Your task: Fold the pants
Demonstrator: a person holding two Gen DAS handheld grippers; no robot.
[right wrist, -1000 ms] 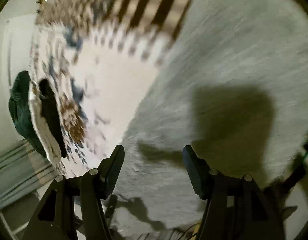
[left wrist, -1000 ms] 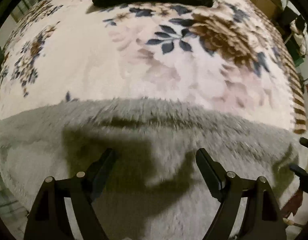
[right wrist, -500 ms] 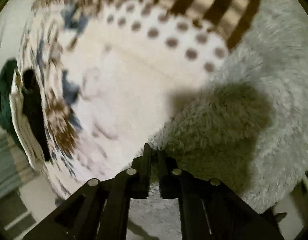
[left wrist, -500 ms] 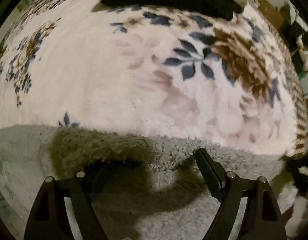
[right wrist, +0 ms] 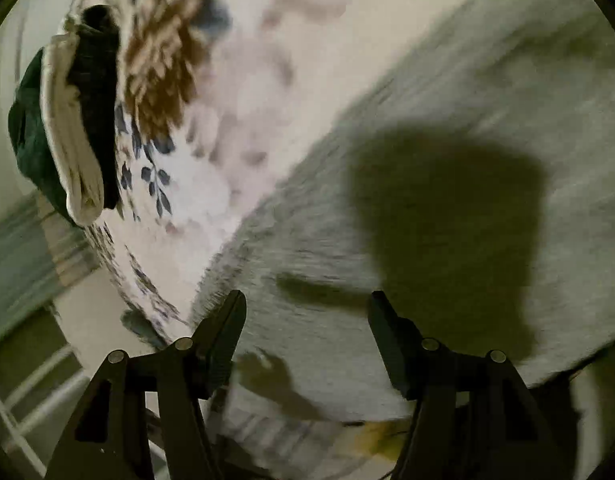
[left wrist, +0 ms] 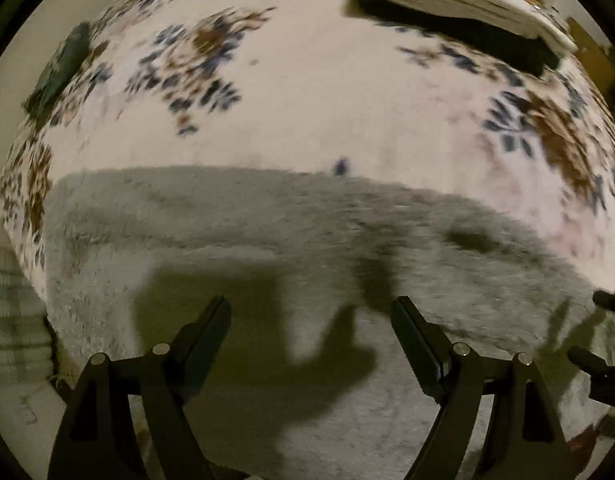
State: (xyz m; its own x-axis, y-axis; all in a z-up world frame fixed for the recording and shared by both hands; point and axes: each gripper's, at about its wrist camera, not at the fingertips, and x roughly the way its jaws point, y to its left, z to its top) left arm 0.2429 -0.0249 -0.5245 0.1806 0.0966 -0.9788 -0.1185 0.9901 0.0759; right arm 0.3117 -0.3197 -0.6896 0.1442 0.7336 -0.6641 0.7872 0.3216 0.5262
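Right tongs, previously pinched on the grey pants, now spread like the left tongs; fold edge released on the bed.

Pants on blanket; folded stack behind, far edge.

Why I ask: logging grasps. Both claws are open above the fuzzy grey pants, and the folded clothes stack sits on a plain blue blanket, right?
Not quite: the blanket is cream with a floral print, as the left wrist view shows. The rest holds.
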